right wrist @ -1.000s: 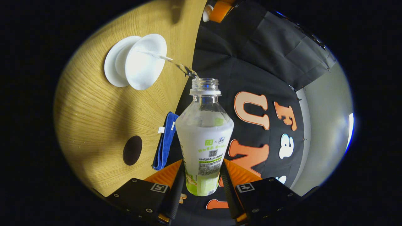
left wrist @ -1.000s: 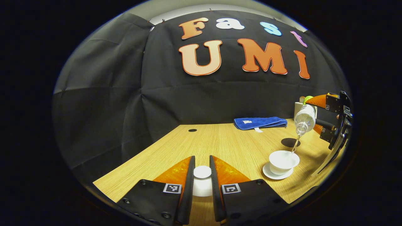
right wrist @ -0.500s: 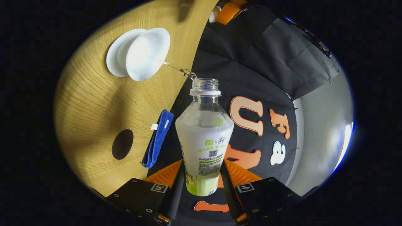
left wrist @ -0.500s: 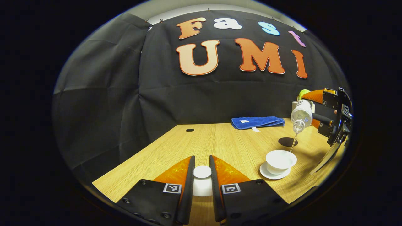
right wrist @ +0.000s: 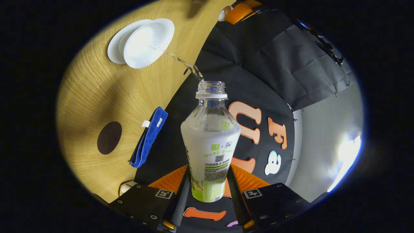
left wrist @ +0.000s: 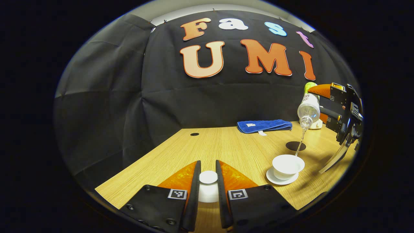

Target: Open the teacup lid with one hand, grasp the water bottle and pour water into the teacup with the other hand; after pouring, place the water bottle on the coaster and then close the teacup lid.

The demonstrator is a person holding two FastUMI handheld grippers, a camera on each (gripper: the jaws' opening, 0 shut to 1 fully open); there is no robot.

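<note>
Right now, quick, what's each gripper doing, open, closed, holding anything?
Left gripper: closed on the teacup lid, held off the teacup.
Right gripper: closed on the water bottle, tipped and pouring.

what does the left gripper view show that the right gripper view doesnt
Left gripper view alone: the lid's white knob clamped between the left hand-held gripper's fingers. Right gripper view alone: the bottle's label close up, held by the right hand-held gripper. Both: water streaming into the teacup, the coaster, the blue towel.
</note>
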